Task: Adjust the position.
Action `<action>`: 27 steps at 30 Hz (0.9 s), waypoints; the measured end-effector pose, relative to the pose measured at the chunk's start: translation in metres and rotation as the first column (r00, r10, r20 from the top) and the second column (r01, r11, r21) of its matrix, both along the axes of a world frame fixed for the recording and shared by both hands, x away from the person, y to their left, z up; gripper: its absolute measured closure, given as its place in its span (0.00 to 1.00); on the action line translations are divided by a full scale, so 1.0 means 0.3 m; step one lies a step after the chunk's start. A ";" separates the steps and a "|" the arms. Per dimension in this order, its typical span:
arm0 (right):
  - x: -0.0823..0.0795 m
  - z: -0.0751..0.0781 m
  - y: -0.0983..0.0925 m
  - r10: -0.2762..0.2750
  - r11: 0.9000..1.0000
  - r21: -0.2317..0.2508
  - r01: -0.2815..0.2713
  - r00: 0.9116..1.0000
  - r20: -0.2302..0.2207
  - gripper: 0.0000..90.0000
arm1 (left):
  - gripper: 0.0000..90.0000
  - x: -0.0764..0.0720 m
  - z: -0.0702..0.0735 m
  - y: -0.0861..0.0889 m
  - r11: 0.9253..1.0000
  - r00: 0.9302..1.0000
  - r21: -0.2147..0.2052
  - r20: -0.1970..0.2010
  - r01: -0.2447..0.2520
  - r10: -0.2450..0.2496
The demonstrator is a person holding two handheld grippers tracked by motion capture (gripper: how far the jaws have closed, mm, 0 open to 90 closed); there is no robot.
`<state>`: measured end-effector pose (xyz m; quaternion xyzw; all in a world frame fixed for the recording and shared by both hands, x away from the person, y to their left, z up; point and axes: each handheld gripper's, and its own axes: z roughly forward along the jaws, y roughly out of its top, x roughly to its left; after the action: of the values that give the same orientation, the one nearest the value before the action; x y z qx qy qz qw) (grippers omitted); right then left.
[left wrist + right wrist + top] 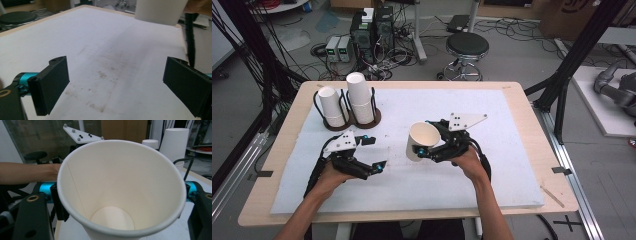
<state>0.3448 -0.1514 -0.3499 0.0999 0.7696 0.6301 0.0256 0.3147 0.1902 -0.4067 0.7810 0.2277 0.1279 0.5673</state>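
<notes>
A white paper cup (420, 140) hangs tilted above the middle of the white mat, mouth up and towards the right hand, with my right gripper (430, 148) shut on its rim end. In the right gripper view the empty cup (120, 195) sits between the jaws, mouth towards the camera. My left gripper (378, 166) is open at the left front of the mat, a little left of the cup. In the left gripper view my left gripper (117, 87) has its jaws wide apart over stained mat, and the cup's (160, 11) bottom end shows at the top.
A dark two-slot cup holder (349, 119) at the mat's back left carries two stacks of white cups (360, 97). The white mat (492, 165) covers most of the wooden table (532, 150). A stool and computer gear stand on the floor beyond.
</notes>
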 end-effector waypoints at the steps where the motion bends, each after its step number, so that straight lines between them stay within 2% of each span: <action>1: 0.000 0.000 0.000 -0.006 1.000 -0.003 0.006 1.000 0.000 0.28 | 0.07 0.000 -0.005 0.011 1.000 1.000 -0.002 -0.002 -0.017 0.017; 6: 0.001 -0.004 -0.003 -0.035 0.999 -0.019 0.035 0.999 0.002 0.28 | 0.07 -0.007 -0.029 0.065 0.994 0.994 -0.007 -0.002 -0.111 0.111; 9: 0.003 -0.008 -0.003 -0.069 0.997 -0.042 0.069 0.998 0.003 0.28 | 0.07 -0.014 -0.045 0.102 0.981 0.981 -0.011 0.001 -0.193 0.193; 12: 0.004 -0.016 0.005 -0.123 0.989 -0.087 0.123 0.992 0.009 0.28 | 0.07 -0.020 -0.065 0.128 0.967 0.967 -0.012 -0.002 -0.254 0.254; 16: 0.006 -0.032 0.013 -0.165 0.980 -0.112 0.165 0.986 0.009 0.28 | 0.07 -0.021 -0.085 0.153 0.959 0.959 -0.008 -0.019 -0.282 0.281; 19: 0.007 -0.040 0.022 -0.169 0.978 -0.120 0.170 0.985 0.015 0.28 | 0.07 -0.021 -0.091 0.165 0.958 0.958 -0.020 -0.027 -0.286 0.285; 27: 0.008 -0.040 0.029 -0.174 0.977 -0.123 0.174 0.985 0.011 0.29 | 0.07 -0.022 -0.097 0.174 0.956 0.956 -0.013 -0.031 -0.292 0.291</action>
<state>0.3473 -0.1427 -0.3617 0.1650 0.7953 0.5768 0.0867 0.3082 0.2426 -0.4358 0.7356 0.3496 0.1969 0.5457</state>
